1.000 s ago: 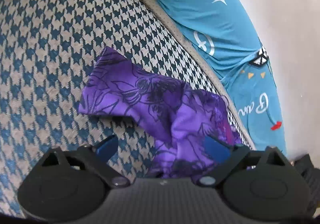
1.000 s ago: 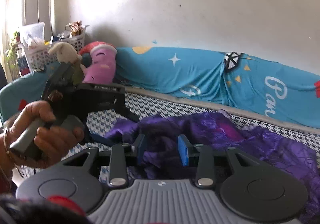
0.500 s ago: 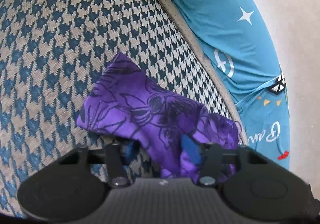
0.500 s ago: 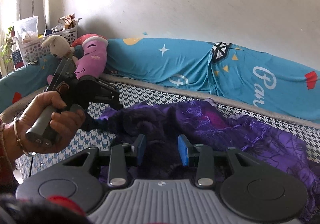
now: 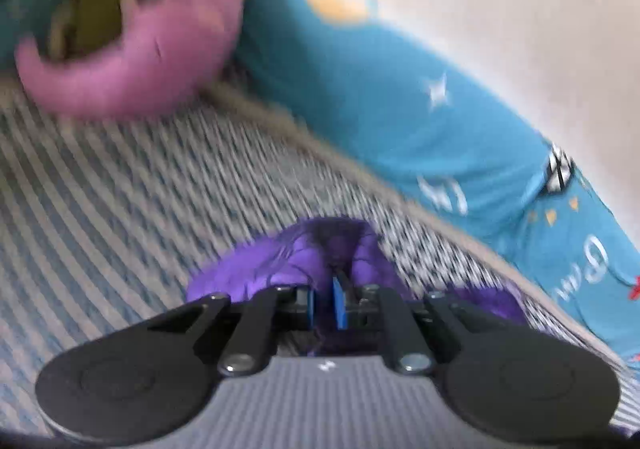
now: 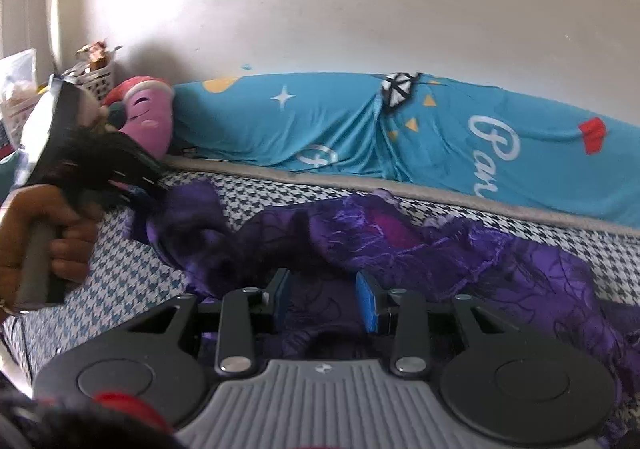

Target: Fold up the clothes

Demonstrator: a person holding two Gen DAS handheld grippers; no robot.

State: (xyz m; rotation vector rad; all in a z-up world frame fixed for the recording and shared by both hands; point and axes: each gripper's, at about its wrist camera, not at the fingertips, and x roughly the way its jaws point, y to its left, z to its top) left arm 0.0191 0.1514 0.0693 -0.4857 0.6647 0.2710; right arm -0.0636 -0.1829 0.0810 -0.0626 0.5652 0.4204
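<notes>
Currently the left gripper (image 5: 324, 301) is clamped narrow on a corner of the purple garment (image 6: 400, 245). The right gripper (image 6: 324, 297) stands wide apart over that garment, which lies crumpled on the checked mattress (image 6: 132, 281) near its back edge.

— What do the handheld tools look like?

— The right gripper (image 6: 325, 303) has a grey ribbed body with a small white mark, two black round discs beside it, and black link bars each pinned by a silver screw. Its fingers (image 6: 367, 303) carry blue pads.

— And the other one?

— The left gripper (image 5: 324, 303) is the same build: grey ribbed centre, black discs, silver screws, blue pads. From the right wrist its handle is grey.

— Anything worn?

— A thin bangle (image 6: 6, 307) at the wrist, left of the right claw.
</notes>
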